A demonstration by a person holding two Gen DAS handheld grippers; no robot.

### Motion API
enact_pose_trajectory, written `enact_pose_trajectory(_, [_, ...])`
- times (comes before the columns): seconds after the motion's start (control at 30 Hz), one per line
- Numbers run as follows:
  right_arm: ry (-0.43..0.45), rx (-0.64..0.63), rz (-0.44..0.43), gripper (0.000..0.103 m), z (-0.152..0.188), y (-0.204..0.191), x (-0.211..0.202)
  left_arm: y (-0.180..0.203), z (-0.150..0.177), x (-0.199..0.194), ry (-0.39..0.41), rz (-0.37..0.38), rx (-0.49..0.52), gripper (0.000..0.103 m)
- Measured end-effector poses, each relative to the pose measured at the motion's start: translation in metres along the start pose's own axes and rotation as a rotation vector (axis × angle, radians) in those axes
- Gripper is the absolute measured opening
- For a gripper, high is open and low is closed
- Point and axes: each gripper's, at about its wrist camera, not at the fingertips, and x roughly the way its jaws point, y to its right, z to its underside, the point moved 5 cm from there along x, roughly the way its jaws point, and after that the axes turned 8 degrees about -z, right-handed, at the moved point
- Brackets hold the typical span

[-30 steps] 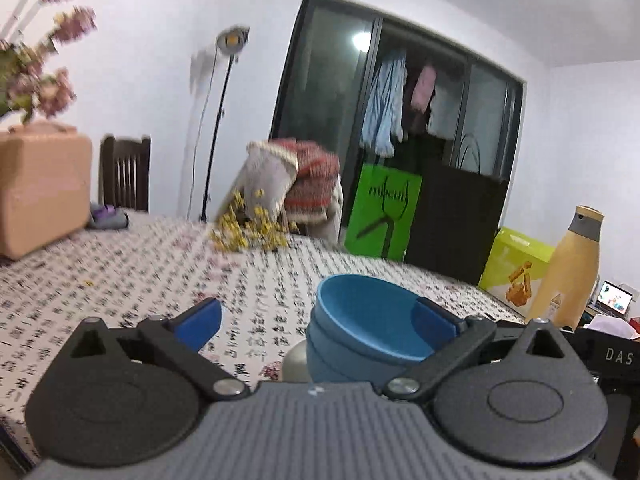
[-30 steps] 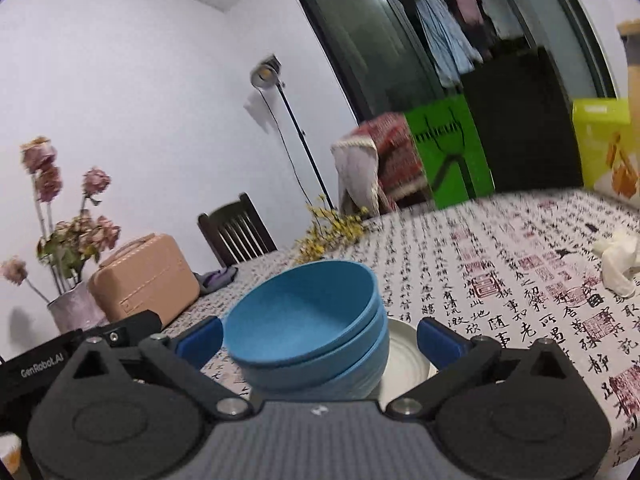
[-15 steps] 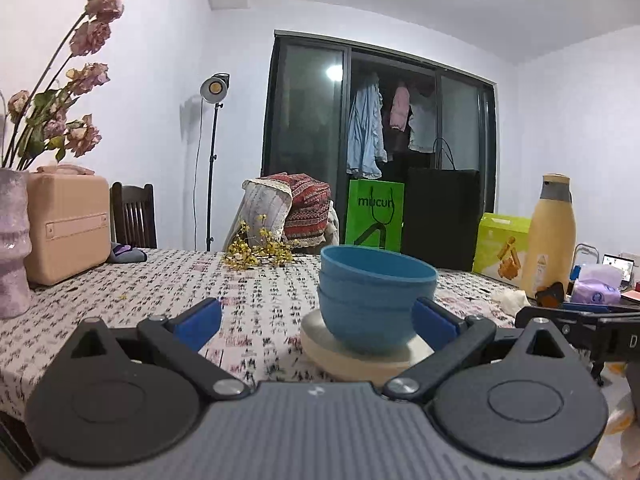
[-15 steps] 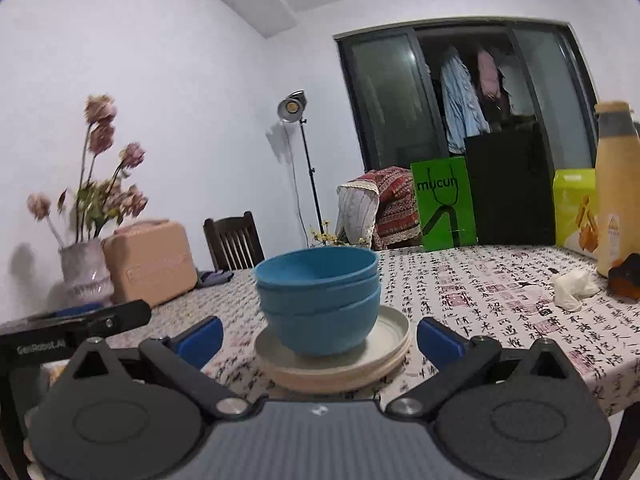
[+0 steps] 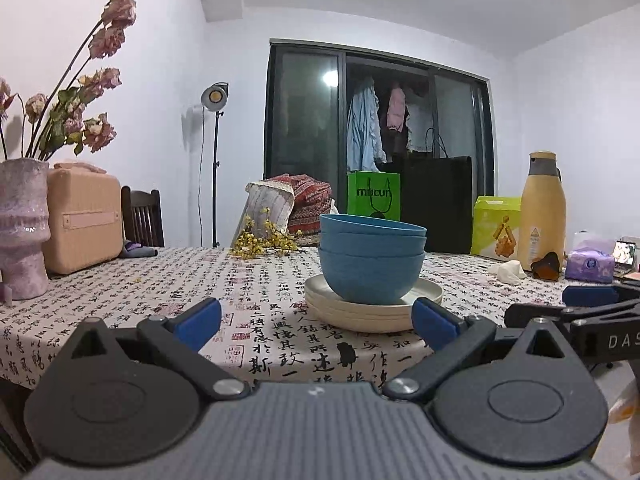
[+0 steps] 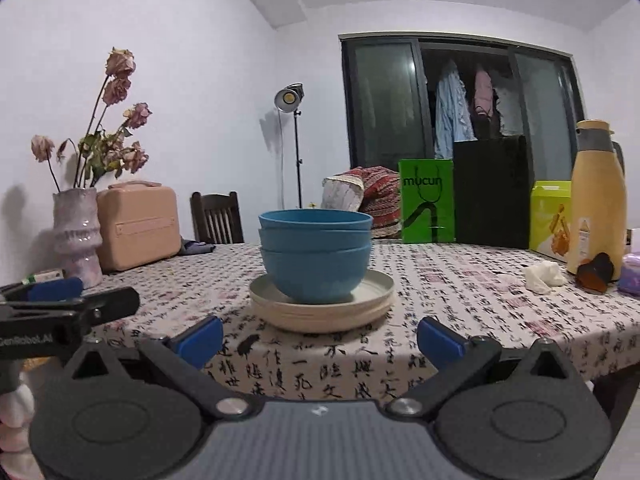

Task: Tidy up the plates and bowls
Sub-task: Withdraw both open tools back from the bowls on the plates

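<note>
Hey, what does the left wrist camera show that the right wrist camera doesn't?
Only the left view shows the yellow flowers lying clearly on the tablecloth, a small screen at far right, and the right gripper. Only the right view shows the left gripper at its left edge. Both show the blue bowls stacked on the plates, the vase, the bottle, and each gripper's own jaws open.

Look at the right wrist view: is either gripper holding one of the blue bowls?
No. The blue bowls sit nested on the cream plates, and both the right gripper and left gripper are open and empty.
</note>
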Motion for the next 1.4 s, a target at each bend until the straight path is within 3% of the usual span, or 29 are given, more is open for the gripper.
enact_pose_trajectory(0.37, [-0.010,-0.007,-0.003,0.103,0.004,-0.002,0.001,0.002,0.012,0.005,-0.044,0.018,0.018,0.103])
enact_pose_trajectory(1.4, [-0.018,-0.015,-0.002,0.103,0.008,-0.006,0.002,0.002,0.012,0.000,-0.021,0.020,0.013,0.103])
